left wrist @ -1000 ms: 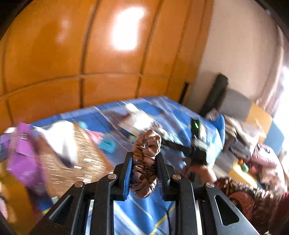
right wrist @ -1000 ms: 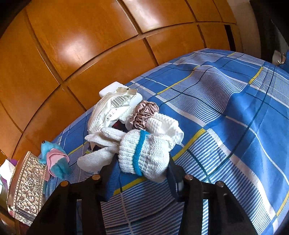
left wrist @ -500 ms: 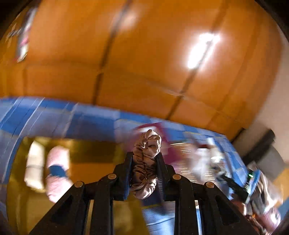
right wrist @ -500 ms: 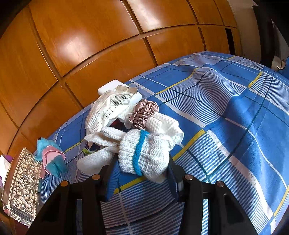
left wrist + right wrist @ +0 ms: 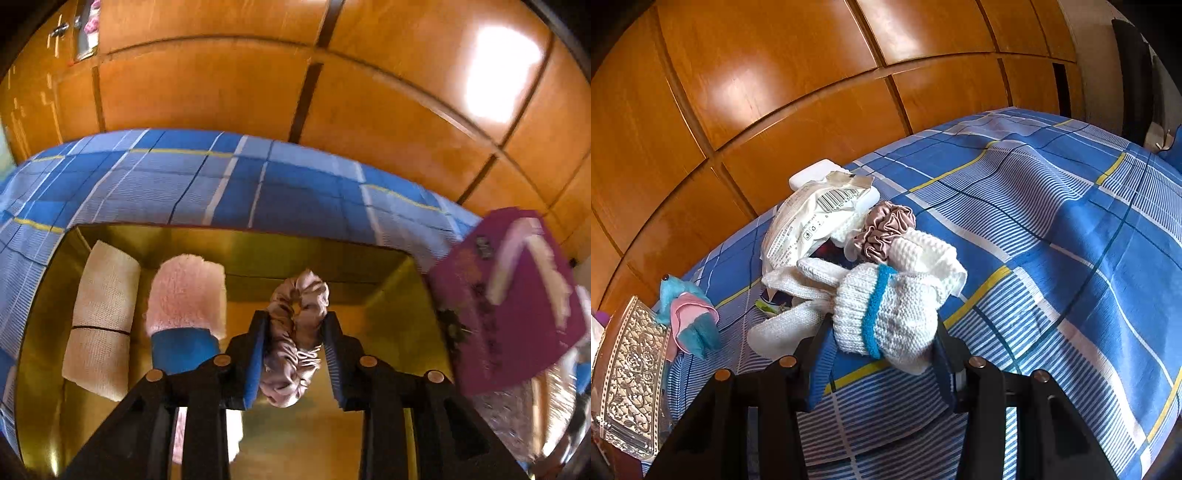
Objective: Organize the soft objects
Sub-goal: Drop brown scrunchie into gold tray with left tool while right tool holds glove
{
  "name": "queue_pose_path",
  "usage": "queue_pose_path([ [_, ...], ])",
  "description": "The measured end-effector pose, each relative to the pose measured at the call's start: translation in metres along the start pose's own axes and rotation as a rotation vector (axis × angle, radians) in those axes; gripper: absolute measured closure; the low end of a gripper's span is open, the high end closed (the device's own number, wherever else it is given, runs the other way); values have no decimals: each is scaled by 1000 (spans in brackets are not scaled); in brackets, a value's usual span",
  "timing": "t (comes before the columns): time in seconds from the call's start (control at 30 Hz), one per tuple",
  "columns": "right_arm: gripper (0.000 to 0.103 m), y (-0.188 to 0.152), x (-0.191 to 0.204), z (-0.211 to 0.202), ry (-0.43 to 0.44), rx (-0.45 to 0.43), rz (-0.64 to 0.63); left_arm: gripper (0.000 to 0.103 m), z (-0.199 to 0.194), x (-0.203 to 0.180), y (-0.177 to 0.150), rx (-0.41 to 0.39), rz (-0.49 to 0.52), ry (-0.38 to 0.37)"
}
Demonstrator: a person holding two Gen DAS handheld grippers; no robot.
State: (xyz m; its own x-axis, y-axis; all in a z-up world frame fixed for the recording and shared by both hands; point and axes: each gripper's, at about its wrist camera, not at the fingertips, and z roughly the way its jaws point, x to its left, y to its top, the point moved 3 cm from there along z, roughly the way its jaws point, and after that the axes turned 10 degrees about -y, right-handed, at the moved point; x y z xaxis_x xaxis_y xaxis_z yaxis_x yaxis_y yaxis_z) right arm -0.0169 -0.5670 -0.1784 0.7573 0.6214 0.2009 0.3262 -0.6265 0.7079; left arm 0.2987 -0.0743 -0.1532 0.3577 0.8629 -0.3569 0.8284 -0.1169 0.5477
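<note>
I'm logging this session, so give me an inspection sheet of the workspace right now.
Surface: bed with blue plaid sheet.
Job's things: scrunchie over the gold box, which holds a cream roll and a pink sock; white mitten; second scrunchie; blue plush.
Clutter: wipes pack, silver lid, purple card.
Grippers: left tool shut on scrunchie; right tool astride the mitten, grip unclear.
Cables: nothing seen.
Surroundings: wooden panels.

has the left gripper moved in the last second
Yes. The left gripper, gripping the scrunchie, swung left from above the bedsheet to over the gold box.
</note>
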Motion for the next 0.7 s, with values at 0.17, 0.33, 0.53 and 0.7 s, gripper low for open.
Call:
queue_pose_path([
  [0.17, 55, 0, 0, 0, -1, -1, -1, 47, 2, 10, 1, -22, -48, 13],
  [0.33, 55, 0, 0, -1, -8, 0, -5, 19, -32, 2, -7, -116, -26, 12],
  [0.53, 55, 8, 7, -25, 2, -50, -18, 6, -71, -5, -20, -193, 15, 6],
  [0.7, 55, 21, 26, -68, 52, -115, -6, 3, -90, -10, -35, -205, 46, 3],
])
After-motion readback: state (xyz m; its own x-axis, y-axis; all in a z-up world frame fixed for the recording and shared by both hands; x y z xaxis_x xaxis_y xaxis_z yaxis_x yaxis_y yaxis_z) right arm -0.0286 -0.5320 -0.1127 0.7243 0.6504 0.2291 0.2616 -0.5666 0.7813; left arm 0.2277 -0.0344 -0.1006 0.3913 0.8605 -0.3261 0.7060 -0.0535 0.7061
